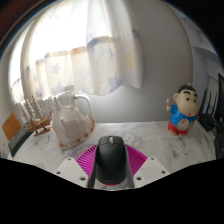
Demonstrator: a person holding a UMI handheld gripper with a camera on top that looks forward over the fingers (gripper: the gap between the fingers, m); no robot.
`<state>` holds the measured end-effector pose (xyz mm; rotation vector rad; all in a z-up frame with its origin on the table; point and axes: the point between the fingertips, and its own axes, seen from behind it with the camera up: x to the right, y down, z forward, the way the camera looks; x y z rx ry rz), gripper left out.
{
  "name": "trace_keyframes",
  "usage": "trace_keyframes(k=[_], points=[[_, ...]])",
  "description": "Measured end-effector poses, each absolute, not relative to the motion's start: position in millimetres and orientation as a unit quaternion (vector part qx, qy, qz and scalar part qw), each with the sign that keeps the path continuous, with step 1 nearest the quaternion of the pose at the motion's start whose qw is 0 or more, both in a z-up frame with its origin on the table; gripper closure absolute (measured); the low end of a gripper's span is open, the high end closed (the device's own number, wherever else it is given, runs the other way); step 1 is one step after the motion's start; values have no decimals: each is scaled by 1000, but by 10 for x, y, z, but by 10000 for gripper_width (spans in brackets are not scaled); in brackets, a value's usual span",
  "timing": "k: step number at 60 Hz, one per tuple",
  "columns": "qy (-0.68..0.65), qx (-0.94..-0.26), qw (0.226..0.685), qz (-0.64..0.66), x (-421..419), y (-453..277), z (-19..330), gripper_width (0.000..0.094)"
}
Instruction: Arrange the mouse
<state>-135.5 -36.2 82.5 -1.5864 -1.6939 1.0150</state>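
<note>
Black computer mouse [110,160] pinched between the gripper [110,172] and its magenta pads [88,158], glass pitcher [71,119] beyond, cartoon boy figurine [181,109] well apart on marble table [150,140], curtained window [95,50] behind

You're facing a pale marbled table [40,150] bearing a glass pitcher [71,118] and a cartoon boy figurine [181,108], well apart.
</note>
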Motion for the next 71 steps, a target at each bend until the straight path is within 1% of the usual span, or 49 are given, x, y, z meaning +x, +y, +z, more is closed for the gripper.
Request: trace_keyframes(k=[7, 10, 13, 16, 18, 19, 20, 22, 23, 25, 30, 38, 41, 47, 58, 65, 71], points=[[-669, -590, 277, 357, -1316, -778, 251, 486], [-685, -581, 274, 343, -1285, -870, 74, 487], [-692, -577, 272, 337, -1264, -942, -30, 479], [-699, -580, 261, 327, -1217, -993, -132, 432], [-703, -579, 265, 318, -1216, -981, -118, 404], [-705, -578, 266, 313, -1206, -979, -104, 366], [-707, -578, 268, 308, -1196, -967, -85, 300], [-708, -581, 271, 296, -1164, -926, -26, 110], [-706, -585, 274, 291, -1141, -904, 21, 68], [-699, -594, 278, 286, -1085, -837, 142, 108], [-686, -615, 276, 274, -813, -732, 522, 73], [-674, -649, 239, 262, -71, -590, 1159, 79], [-670, -658, 232, 253, 230, -525, 1372, 77], [-666, -667, 234, 238, 683, -366, 1669, 75], [-664, -660, 266, 231, 978, -83, 1933, 81], [-653, -665, 286, 220, 1035, 110, 1959, 80], [-650, -666, 289, 225, 1063, 160, 1976, 78]])
